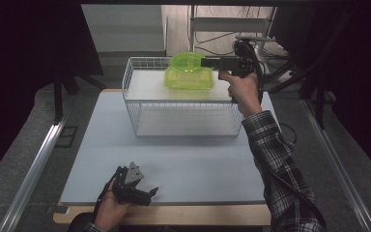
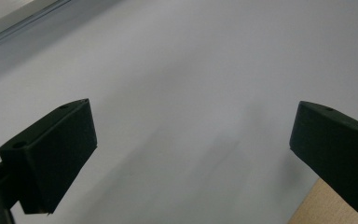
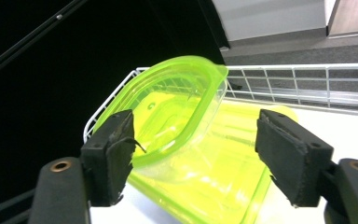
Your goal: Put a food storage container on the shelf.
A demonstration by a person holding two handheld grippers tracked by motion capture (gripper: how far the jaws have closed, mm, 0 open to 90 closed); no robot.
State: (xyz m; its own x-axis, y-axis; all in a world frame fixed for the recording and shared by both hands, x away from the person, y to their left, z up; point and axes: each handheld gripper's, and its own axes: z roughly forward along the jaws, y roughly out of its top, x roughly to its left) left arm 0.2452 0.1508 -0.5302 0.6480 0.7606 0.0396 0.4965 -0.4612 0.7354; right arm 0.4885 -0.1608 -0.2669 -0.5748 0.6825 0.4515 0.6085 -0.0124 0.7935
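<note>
Dark curtains close off the left side of the room, and cables and metal frames stand beyond the far edge of a pale grey table (image 1: 183, 164). On its far half sits a white wire basket (image 1: 140, 104) with a flat white shelf on top. Two lime-green translucent containers rest there toward the far right: a lower one (image 1: 189, 79) lying flat on the shelf, and an upper one (image 3: 168, 116) sitting tilted on it.

A plaid-sleeved right arm reaches from the near right across to the basket, wrist raised, holding the right gripper (image 1: 207, 62) level and pointing left at the containers. Its jaws stand apart; the upper container's rim lies between them, just beside the left pad (image 3: 116, 149), and the right pad is clear of it.

Down at the near left edge of the table, the left hand (image 1: 110, 209) holds the left gripper (image 1: 150, 193) low over the bare surface, pointing right, its jaws wide apart with nothing between them.
</note>
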